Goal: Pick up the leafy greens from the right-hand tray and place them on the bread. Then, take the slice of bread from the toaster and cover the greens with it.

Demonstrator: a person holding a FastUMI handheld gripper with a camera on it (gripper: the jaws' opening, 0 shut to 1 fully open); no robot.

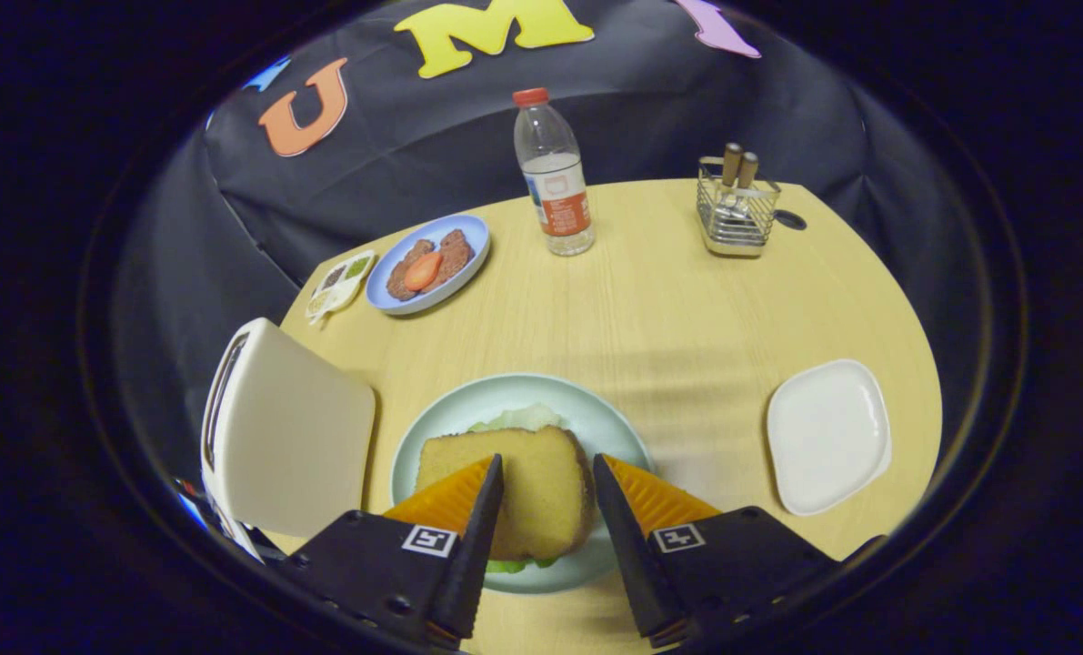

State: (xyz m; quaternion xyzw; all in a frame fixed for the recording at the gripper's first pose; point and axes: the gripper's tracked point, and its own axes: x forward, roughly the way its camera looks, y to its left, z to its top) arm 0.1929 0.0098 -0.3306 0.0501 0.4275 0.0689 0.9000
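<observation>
Gripper [548, 466]: 2 wedge fingers (ridged pads), square coded markers.

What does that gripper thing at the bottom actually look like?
The gripper has two wedge-shaped fingers tapering to narrow tips, ribbed on their outer faces. Each grows from a blocky black body bearing a small square black-and-white marker. They stand open.

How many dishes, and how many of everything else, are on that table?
Dishes: 4: green plate, blue plate, white tray, sauce dish
Toaster: 1
Bottle: 1
Wire basket: 1
Total: 7
The open claw hovers over the bread on the green plate.
</observation>
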